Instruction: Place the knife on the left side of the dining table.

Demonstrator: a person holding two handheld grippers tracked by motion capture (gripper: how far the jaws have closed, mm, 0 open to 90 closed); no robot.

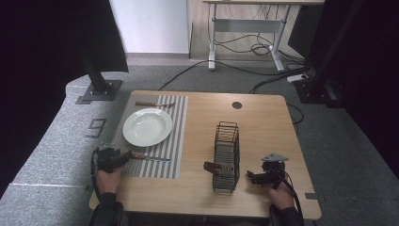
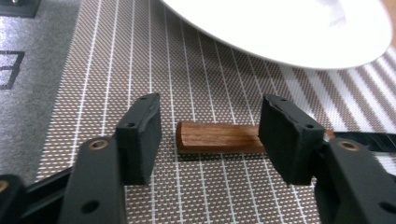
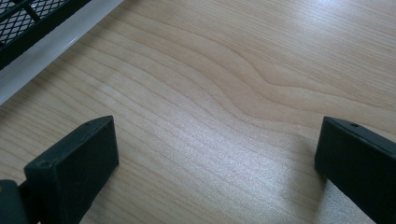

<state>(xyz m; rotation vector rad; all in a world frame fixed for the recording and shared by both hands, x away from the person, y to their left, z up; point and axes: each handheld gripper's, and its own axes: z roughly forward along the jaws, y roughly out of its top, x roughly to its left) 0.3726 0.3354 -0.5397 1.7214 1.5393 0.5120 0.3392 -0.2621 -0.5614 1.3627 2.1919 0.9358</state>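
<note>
We're hovering the left gripper (image 2: 210,135) with jaws apart and clear of the knife's wooden handle (image 2: 217,137) lying between them on the placemat (image 2: 116,60), so lifting off crooked might drag it sideways.

One plate (image 1: 147,126), one placemat (image 1: 178,141), two knives (image 1: 149,158), one wire rack (image 1: 226,155).

A pale wooden bench (image 1: 263,122) with rounded corners and a round cable hole (image 1: 236,105) near its far edge. On its left half lies a striped placemat (image 1: 176,141), brown and white. Right of the middle a black wire rack (image 1: 226,155) stands directly on the wood, its long side running from the near edge toward the far one, well apart from the mat.
</note>
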